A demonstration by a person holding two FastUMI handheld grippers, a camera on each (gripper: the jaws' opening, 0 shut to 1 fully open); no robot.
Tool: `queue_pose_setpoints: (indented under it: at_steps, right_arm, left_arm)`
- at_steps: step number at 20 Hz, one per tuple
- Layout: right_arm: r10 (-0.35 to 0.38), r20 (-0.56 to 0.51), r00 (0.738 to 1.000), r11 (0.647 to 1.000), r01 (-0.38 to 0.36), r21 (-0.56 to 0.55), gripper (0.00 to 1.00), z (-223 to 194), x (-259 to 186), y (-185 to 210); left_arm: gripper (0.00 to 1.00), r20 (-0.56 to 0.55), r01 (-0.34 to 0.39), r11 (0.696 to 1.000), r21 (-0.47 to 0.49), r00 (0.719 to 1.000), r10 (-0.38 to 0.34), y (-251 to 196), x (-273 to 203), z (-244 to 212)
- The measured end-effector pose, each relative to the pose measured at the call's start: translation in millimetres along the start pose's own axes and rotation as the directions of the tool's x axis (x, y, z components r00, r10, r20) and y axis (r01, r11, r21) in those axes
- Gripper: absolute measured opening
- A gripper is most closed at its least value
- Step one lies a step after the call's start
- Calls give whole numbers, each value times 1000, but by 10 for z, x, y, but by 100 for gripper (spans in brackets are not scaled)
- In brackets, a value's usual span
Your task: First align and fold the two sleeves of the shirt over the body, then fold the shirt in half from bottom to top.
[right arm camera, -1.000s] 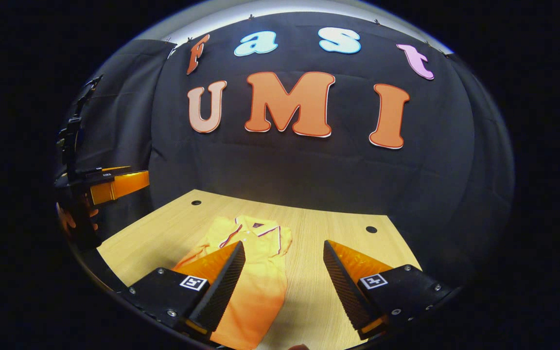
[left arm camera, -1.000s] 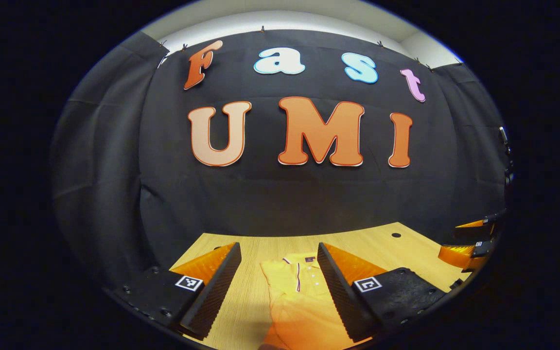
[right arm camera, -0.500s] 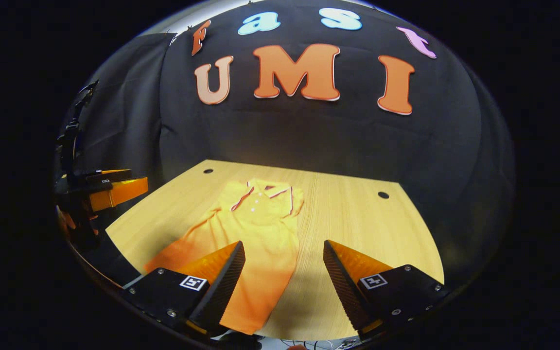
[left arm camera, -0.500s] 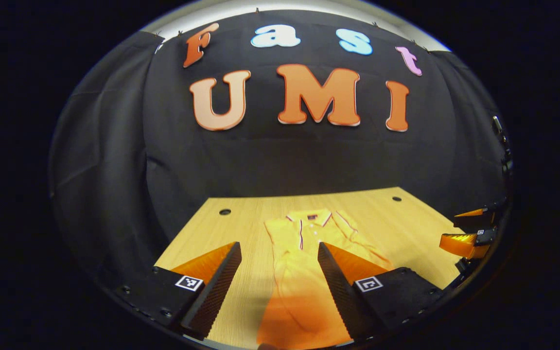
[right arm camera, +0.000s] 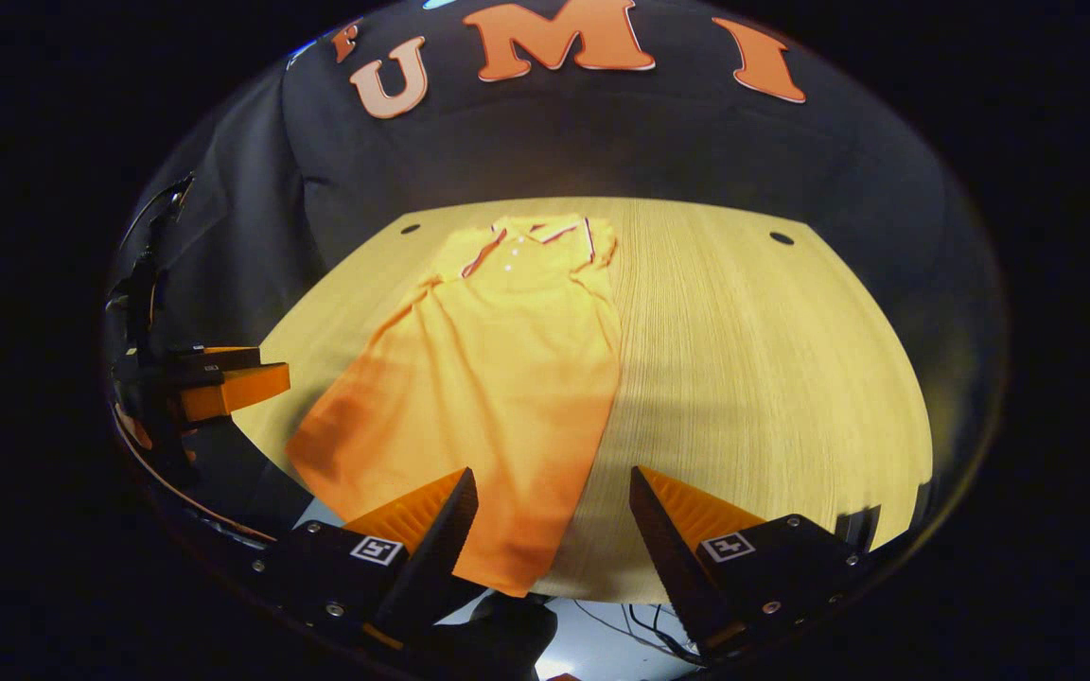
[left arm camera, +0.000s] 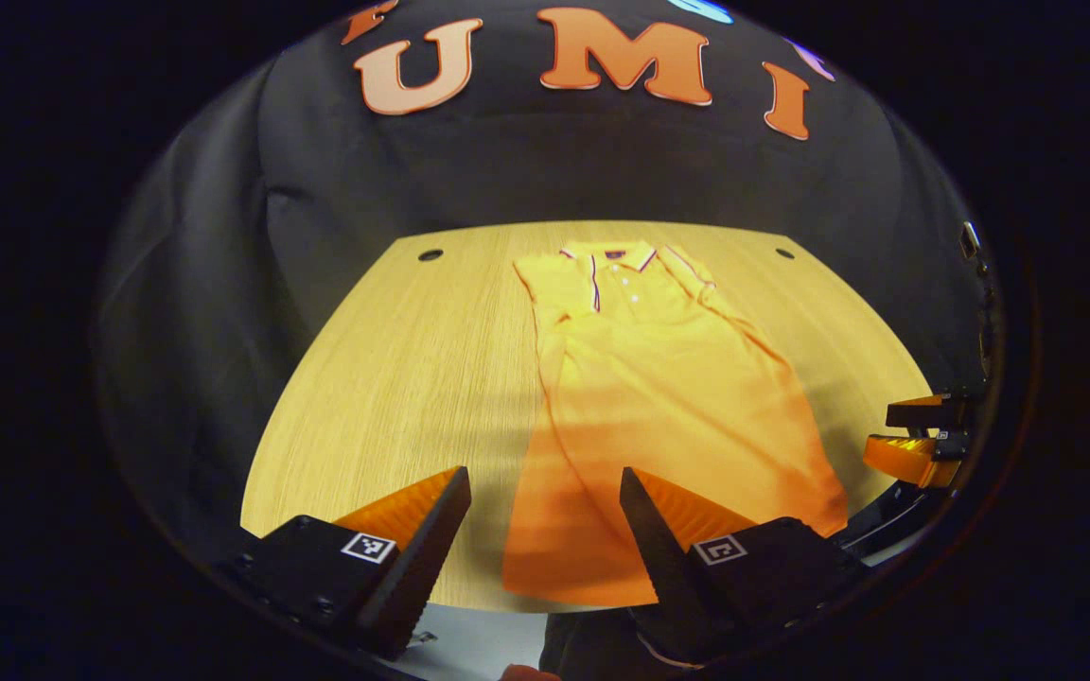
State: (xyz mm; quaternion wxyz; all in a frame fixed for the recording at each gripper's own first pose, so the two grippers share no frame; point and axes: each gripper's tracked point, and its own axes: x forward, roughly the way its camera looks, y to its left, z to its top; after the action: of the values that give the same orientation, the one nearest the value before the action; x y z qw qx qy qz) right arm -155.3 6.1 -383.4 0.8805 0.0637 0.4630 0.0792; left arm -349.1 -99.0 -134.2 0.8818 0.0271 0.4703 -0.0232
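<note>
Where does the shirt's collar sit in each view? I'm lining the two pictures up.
Left gripper view: the collar lies at the table's far edge, slightly right of centre.
Right gripper view: the collar lies at the far edge, centre.
Shared landmark: the round hole in the table, left of the collar.

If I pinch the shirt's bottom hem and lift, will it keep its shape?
Probably not. The shirt lies flat and thin on the table, so it should droop. Its folded sleeves may slip open. Both grippers are open.
</note>
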Motion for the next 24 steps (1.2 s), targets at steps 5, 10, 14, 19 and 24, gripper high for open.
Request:
queue_pose_setpoints:
  at_steps: [5,10,14,19,24]
  right_arm:
    - [19,-125,992,1000,-16,25,98,-339,171,78]
    - [38,-227,973,999,-29,42,97,-606,257,200]
    - [28,-273,962,998,-12,60,93,-683,280,200]
    - [-26,-341,940,1000,27,-2,67,-774,292,117]
    - [156,-310,938,977,-100,188,6,-696,344,360]
  left_arm:
    - [98,-186,9,1000,21,983,-5,-63,155,100]
    - [99,-326,31,1000,-1,945,-30,-77,260,21]
    - [99,-379,39,999,-29,924,-47,-57,204,-95]
    - [90,-388,72,997,4,919,-65,-170,290,-120]
    - [7,-351,154,988,-15,924,-150,-352,271,-1]
